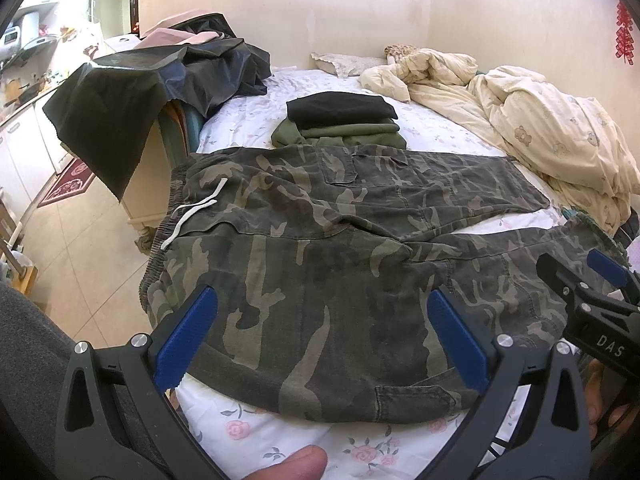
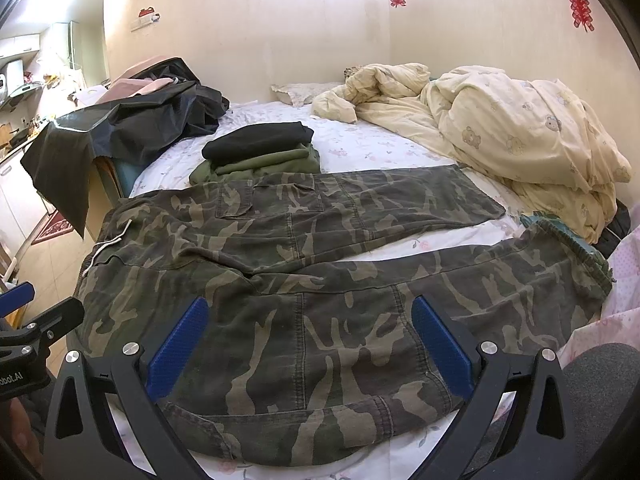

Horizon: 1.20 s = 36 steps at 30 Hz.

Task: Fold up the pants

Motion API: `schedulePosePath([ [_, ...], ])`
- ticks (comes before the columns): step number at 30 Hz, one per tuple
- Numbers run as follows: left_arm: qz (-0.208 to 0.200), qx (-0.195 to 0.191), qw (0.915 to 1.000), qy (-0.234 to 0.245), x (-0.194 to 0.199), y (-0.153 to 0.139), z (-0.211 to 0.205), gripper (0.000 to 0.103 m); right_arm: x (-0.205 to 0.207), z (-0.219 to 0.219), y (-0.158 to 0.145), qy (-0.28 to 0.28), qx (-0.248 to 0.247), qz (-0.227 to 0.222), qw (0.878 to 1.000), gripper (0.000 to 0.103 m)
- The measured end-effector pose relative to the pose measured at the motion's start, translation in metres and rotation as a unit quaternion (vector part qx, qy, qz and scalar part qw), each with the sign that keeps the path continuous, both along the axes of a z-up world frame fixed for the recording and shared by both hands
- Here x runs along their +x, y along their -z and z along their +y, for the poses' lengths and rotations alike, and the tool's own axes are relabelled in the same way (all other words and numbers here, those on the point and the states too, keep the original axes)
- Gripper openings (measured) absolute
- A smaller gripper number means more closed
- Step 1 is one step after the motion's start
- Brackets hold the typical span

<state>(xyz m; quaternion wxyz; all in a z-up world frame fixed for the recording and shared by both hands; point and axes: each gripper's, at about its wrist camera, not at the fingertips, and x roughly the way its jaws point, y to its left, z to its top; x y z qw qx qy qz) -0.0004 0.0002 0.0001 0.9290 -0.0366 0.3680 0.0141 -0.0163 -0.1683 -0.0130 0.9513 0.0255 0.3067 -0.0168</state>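
Note:
Camouflage pants (image 1: 312, 264) lie spread flat across the flowered bed sheet (image 1: 280, 436), waistband with a white drawstring (image 1: 196, 210) at the left, both legs running right. In the left wrist view my left gripper (image 1: 322, 330) stands open above the near hip area, nothing between its blue pads (image 1: 186, 340). The right gripper (image 1: 584, 276) shows at the right edge over the near leg. In the right wrist view the pants (image 2: 320, 264) fill the middle and my right gripper (image 2: 310, 334) is open over the near leg. The left gripper (image 2: 24, 312) peeks in at the left edge.
A folded stack, black on olive clothes (image 1: 340, 120), sits behind the pants. A crumpled cream duvet (image 1: 540, 120) fills the bed's right side. Dark garments (image 1: 160, 80) drape over furniture at the left. Tiled floor (image 1: 80, 248) lies beyond the bed's left edge. A finger (image 1: 292, 464) shows at the bottom.

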Motion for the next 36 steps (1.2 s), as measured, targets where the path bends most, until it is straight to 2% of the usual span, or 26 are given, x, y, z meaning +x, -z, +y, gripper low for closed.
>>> schedulePosePath([
  [36,0.000,0.000,1.0000,0.001,0.0002,0.0004,-0.0003,0.103,0.0021,0.0062,0.0035,-0.003,-0.003,0.003,1.000,0.103],
])
